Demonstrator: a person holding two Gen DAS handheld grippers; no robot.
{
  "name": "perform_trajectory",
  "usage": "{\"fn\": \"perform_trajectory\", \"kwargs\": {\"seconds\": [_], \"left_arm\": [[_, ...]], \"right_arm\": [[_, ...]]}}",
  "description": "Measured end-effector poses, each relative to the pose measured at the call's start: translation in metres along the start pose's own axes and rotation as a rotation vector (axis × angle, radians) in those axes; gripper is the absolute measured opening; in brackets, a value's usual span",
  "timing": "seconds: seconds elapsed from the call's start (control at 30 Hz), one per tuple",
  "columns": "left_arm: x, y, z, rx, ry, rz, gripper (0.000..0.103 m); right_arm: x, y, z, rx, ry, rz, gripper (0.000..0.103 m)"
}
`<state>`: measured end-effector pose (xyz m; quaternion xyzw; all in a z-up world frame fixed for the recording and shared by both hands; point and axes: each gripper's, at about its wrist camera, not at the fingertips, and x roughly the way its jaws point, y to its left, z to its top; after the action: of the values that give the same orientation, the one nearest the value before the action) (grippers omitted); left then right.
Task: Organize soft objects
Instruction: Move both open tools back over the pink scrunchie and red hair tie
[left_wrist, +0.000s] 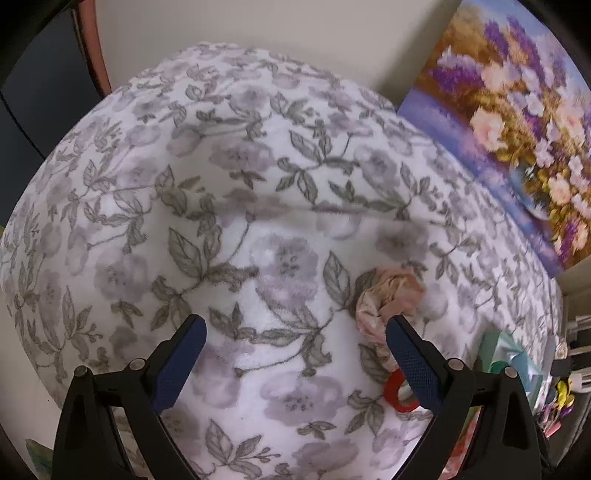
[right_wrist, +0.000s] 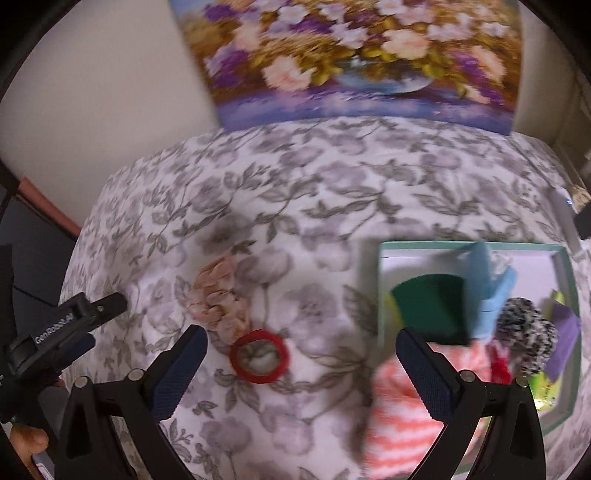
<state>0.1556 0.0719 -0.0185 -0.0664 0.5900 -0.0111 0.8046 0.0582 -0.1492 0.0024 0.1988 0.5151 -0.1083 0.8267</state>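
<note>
A flower painting (right_wrist: 354, 55) leans against the wall behind the floral blanket (right_wrist: 314, 177). Left of the tray (right_wrist: 384, 280) lie a pink scrunchie (right_wrist: 218, 295) and a red ring (right_wrist: 258, 356), touching. The tray (mint-rimmed) holds a green cloth (right_wrist: 432, 302), blue felt (right_wrist: 487, 291) and a speckled pompom (right_wrist: 528, 332); striped knitwear (right_wrist: 399, 413) overhangs its near edge. Both the left gripper (left_wrist: 295, 328) and right gripper (right_wrist: 301, 343) gape, empty.

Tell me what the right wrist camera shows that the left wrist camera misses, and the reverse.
Only the right wrist view shows the inside of the teal tray: green felt, a blue piece, a speckled pompom, and the left gripper from outside. Only the left wrist view shows the blanket's far left edge. Both share the peach scrunchie, red ring and flower painting.
</note>
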Motion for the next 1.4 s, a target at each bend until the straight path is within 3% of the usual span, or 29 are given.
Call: {"fn": "perform_trajectory", "kwargs": {"seconds": [0.33, 0.73, 1.2, 1.4], "left_arm": [[0.040, 0.004, -0.004, 0.005, 0.119, 0.030, 0.098], [0.051, 0.013, 0.003, -0.007, 0.139, 0.044, 0.098], [0.053, 0.004, 0.010, 0.026, 0.135, 0.044, 0.098], [0.050, -0.008, 0.011, 0.044, 0.129, 0.009, 0.098]], "right_arm": [[0.047, 0.014, -0.009, -0.029, 0.099, -0.016, 0.103], [0.089, 0.033, -0.023, -0.101, 0.195, -0.047, 0.103], [0.107, 0.039, -0.024, -0.127, 0.193, -0.075, 0.103], [0.105, 0.035, -0.021, -0.125, 0.176, -0.082, 0.087]]}}
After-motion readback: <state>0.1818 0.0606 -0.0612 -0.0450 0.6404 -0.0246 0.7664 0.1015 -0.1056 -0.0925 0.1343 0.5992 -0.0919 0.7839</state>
